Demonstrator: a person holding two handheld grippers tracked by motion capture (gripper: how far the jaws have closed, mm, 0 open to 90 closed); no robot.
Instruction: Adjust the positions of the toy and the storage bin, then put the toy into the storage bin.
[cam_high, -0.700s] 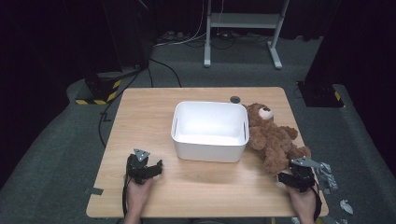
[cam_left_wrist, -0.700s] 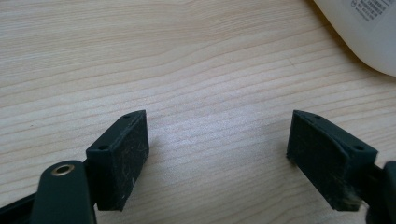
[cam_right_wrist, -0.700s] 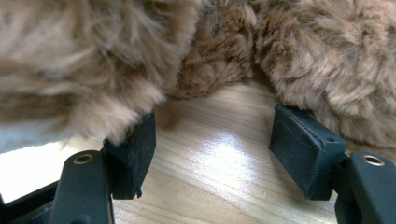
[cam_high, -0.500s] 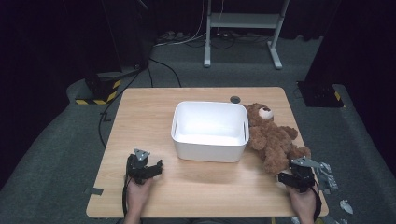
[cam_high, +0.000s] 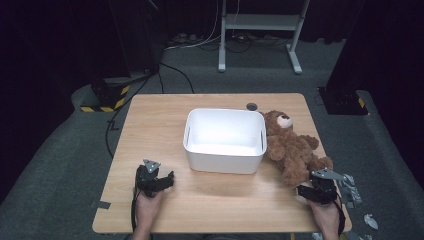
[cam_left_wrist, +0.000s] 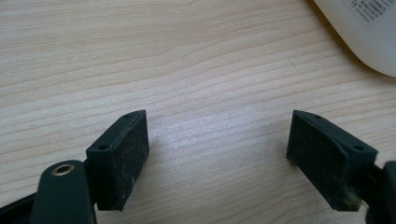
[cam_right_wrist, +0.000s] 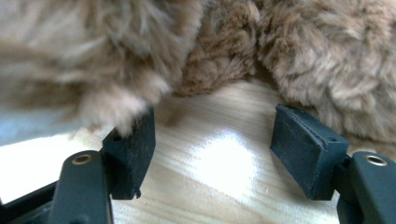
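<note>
Just beyond parted fingers, teddy bear

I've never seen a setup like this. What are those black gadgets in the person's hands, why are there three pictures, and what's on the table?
A person sits at a wooden table holding a hand-operated clamp in each hand, each with two black jaws. The wide picture comes from a camera above, looking down: the left gripper rests on bare wood, and the right gripper sits by the feet of a brown teddy bear. The bear lies beside a white bin.

The other two pictures come from small cameras riding on the clamps, looking out between their jaws. The left gripper's view shows open jaws over bare wood, with the bin's corner at the edge. The right gripper's view shows open jaws right up against the bear's fur, one fingertip brushing it. Nothing is held yet.
</note>
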